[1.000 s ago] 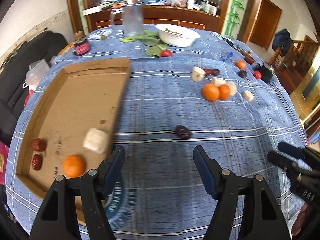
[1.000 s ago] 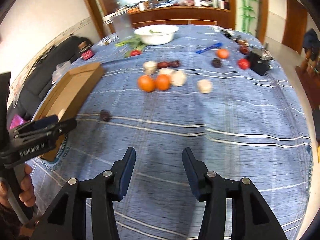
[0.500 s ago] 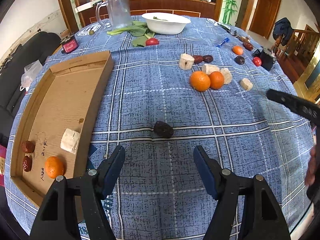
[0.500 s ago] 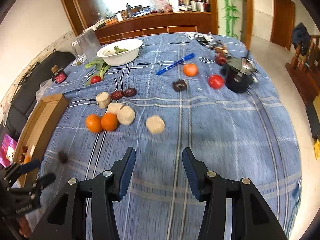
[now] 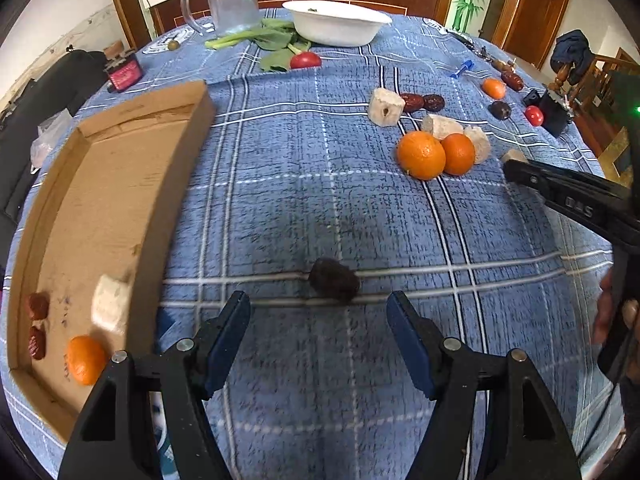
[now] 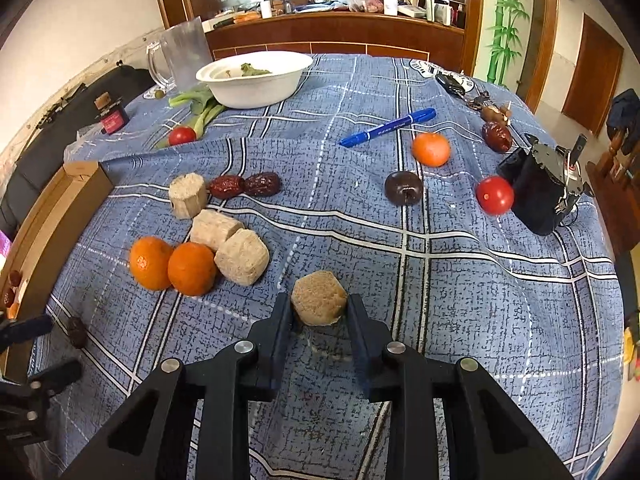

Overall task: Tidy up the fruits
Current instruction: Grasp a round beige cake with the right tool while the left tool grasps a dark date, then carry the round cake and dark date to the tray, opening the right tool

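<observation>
Right gripper (image 6: pixel 319 306) closing on 1 beige chunk (image 6: pixel 319 298); left gripper (image 5: pixel 318 312) wide; 2 oranges (image 6: pixel 173 264) beside.

Right gripper (image 5: pixel 576 200) arm marked, seemingly "DAS"; blue pen (image 6: pixel 387 127) print unreadable

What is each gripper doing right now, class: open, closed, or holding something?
Left gripper: open, empty, the dark date just ahead of its fingertips.
Right gripper: jaws closing on the pale peeled chunk.

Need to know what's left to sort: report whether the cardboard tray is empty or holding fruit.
Holding fruit: the cardboard tray contains an orange, a pale chunk and two red dates.
</observation>
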A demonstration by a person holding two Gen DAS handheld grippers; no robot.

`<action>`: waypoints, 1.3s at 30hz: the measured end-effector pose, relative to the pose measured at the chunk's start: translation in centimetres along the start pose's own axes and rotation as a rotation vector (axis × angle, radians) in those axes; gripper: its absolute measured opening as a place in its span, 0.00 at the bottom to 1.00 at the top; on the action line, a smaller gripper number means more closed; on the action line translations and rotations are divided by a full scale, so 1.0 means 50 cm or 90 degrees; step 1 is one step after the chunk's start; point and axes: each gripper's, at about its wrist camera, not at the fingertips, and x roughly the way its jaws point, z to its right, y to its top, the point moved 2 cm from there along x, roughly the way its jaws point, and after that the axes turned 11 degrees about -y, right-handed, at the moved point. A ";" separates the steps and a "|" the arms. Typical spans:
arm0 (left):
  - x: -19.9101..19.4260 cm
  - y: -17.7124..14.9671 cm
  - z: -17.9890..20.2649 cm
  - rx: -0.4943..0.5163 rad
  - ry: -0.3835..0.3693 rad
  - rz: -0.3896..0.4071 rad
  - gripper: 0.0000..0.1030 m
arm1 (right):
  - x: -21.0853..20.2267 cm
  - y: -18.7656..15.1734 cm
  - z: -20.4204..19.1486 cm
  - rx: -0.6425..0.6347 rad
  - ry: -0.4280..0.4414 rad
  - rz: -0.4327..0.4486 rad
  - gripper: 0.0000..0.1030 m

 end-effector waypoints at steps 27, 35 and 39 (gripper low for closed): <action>-0.051 -0.058 0.042 0.044 -0.147 0.033 0.24 | -0.165 -0.154 0.040 0.087 0.004 0.004 0.29; -0.070 -0.086 0.065 0.082 -0.169 0.028 0.24 | -0.198 -0.204 0.026 0.107 -0.007 -0.006 0.29; -0.088 -0.089 0.062 0.090 -0.179 0.033 0.24 | -0.212 -0.210 0.013 0.111 -0.012 -0.002 0.29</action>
